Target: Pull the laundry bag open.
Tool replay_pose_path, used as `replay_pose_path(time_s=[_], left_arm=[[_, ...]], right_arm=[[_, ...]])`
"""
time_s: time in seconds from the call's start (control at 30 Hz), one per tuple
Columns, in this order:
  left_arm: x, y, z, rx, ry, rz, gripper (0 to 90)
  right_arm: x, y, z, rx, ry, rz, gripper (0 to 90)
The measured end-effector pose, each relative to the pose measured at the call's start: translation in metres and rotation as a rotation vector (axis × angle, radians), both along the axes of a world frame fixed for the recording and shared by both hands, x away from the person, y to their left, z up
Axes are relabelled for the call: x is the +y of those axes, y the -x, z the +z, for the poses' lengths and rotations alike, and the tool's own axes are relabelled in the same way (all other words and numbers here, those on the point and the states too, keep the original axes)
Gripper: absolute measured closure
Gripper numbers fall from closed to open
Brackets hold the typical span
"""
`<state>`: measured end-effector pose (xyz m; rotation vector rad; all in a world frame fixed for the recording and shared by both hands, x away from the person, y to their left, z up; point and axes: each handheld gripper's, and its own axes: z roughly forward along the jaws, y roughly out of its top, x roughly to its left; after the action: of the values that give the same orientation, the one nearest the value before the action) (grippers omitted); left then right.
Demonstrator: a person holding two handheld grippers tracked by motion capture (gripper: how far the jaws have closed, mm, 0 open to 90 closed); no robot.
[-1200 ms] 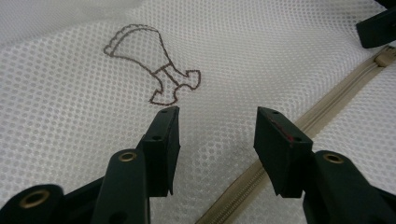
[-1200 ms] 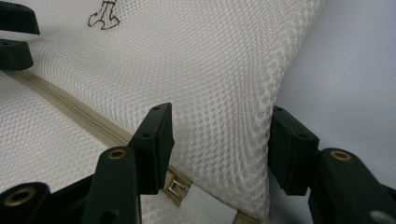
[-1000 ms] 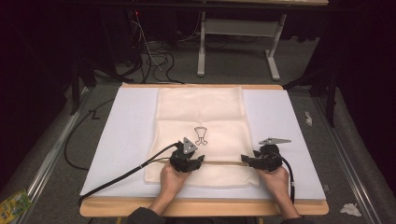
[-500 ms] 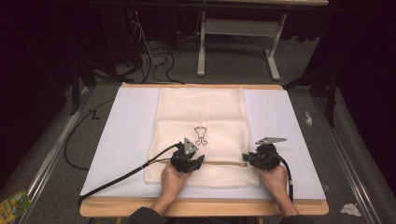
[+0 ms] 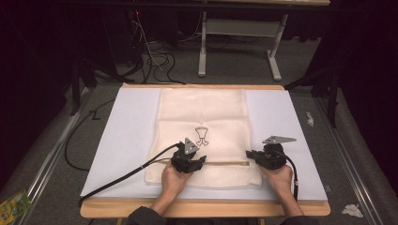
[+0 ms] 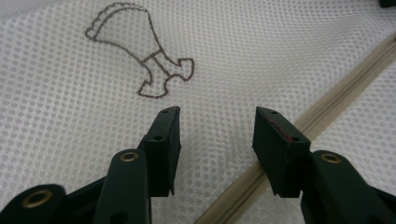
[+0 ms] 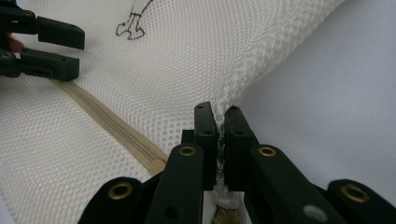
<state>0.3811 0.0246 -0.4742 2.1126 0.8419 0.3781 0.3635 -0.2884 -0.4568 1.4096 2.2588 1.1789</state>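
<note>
A dim room surrounds a wooden table (image 5: 141, 210) topped with a white sheet (image 5: 126, 136); behind it the grey floor carries a tangle of cables (image 5: 155, 58) and the white legs of another desk (image 5: 237, 47), and a few scraps of litter lie on the floor beside the table.

One cream mesh bag (image 5: 202, 122) lies flat in the middle of the sheet, with one small brown line drawing (image 5: 201, 136) printed on it and one tan zipper (image 5: 227, 163) running across its near part.

There are two grippers, one in each hand. The left gripper (image 6: 215, 140) sits at the zipper's left end, just near of the drawing. Its two jaws stand apart over the mesh, the zipper passing under the right-hand jaw in the left gripper view; nothing is pinched between them, and I cannot tell whether the tips touch the cloth.

The right gripper (image 7: 219, 135) sits at the zipper's right end, at the bag's side edge. Its jaws have just been closing and now stand together, clamped on a puckered fold of the mesh that rises between the pads, right beside the zipper's end. Beyond that fold lies bare white sheet.
</note>
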Motion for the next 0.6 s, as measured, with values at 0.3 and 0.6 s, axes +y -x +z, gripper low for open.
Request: replay_pose_path(time_s=[0.3, 0.6], left_arm=[[-0.022, 0.011, 0.015, -0.012, 0.024, -0.096, 52.8], [-0.042, 0.018, 0.023, -0.010, 0.042, -0.146, 54.1]], right_arm=[[0.001, 0.001, 0.010, -0.033, -0.014, 0.007, 87.7], [0.001, 0.001, 0.012, -0.036, -0.026, 0.014, 87.7]])
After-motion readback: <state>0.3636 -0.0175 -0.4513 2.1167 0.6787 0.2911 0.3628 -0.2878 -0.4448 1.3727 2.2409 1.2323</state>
